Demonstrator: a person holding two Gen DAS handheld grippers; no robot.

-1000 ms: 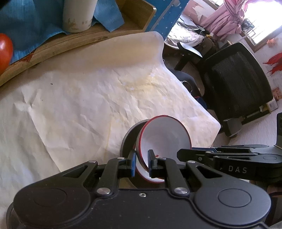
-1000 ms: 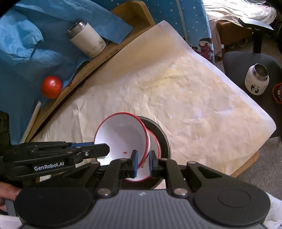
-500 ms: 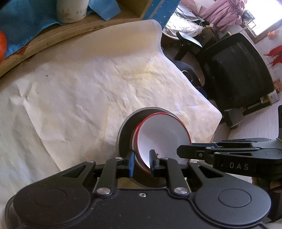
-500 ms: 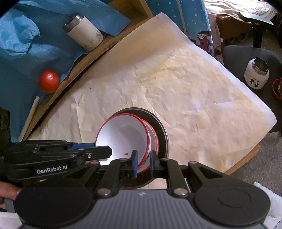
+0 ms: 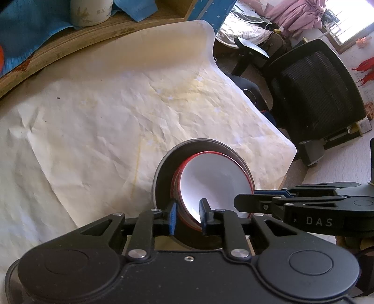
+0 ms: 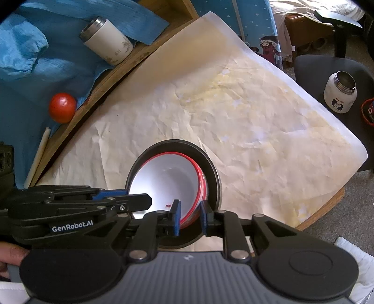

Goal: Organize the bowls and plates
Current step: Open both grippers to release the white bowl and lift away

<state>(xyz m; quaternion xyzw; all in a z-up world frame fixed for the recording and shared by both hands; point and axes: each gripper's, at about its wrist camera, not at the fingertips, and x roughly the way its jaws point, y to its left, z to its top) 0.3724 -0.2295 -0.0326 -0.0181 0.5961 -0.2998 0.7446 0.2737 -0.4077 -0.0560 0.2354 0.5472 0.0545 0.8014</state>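
Both claws pointed steeply down at the stacked bowls (image 6: 168,182) nested in the dark plate (image 6: 213,177). The left claw (image 5: 188,214) and right claw (image 6: 189,218) had just been opening, each straddling the rim loosely; contact unclear.

Your grippers' black bodies hide the near rim of the dark plate (image 6: 215,177) and the stacked red-rimmed bowls (image 5: 210,184). The white flask (image 5: 90,11) is cut off at the left view's top edge.
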